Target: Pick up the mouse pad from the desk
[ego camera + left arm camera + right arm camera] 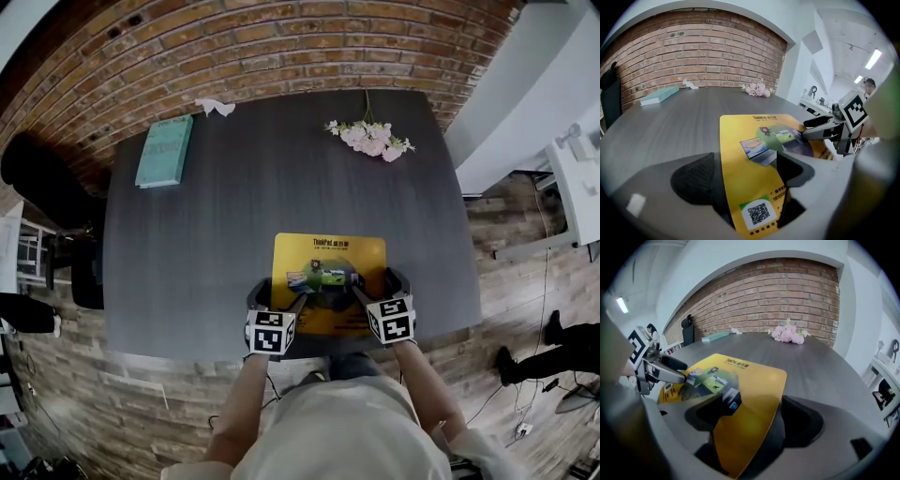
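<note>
A black chair (42,183) stands at the far left, clear of the dark desk (187,244). A teal book (164,150) lies on the desk's back left corner. Near it, at the back edge, is a crumpled white paper (216,107), apart from the book.

The left gripper (281,298) hangs over the front edge, angled down and away from the person, with its jaws wide apart. The near left corner of the yellow pad (328,258) runs into the gap between them (the corner with the QR code, in the left gripper view). Neither jaw is closed on it. I cannot tell whether its edge brushes the left jaw.

The pad lies on the desk close to the front edge, a little right of centre. Its printed face is up, showing a laptop and a green round.

The right gripper (377,289) mirrors the left at the pad's near right corner. Its jaws are also spread wide, with the corner between them and nothing clamped. From these views I cannot tell whether either near corner is raised off the desk.

Pink flowers (371,137) lie at the back right of the desk, well apart from the pad.
</note>
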{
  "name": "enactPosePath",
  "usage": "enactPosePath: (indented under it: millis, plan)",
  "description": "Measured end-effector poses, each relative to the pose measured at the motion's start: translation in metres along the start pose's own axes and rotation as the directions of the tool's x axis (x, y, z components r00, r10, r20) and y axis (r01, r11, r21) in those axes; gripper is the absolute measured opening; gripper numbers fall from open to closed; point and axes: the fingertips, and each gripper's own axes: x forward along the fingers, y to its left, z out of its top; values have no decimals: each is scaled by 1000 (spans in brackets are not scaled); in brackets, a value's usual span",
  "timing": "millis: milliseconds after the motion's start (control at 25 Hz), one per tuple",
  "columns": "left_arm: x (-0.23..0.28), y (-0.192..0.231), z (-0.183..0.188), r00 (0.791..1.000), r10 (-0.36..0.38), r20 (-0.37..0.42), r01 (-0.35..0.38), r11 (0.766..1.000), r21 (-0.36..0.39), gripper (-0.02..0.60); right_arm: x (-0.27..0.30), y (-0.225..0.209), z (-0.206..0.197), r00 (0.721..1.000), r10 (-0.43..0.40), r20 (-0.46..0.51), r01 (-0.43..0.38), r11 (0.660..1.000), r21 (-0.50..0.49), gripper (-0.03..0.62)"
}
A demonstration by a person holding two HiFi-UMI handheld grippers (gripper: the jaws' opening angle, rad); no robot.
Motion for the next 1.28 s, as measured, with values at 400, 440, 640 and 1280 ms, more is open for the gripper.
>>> enactPosePath:
  millis: [400,440,640,1280]
  plan:
    - [4,0,-7,998,69,-14,-69,997,33,359,0,3,-2,1000,-21,2,21,1000,-8,359]
    - [4,-2,-8,997,71,-18,-70,997,33,354,0,4,-2,1000,-25,5,25,1000,-7,356]
    - [3,-9,-9,997,67,-45,-66,998,21,310,0,3,-1,999,-32,7,32,999,-5,347]
    - [-2,-39,3,1000,-24,-8,24,999,22,76,-5,33,4,1000,-15,23,16,999,-36,73]
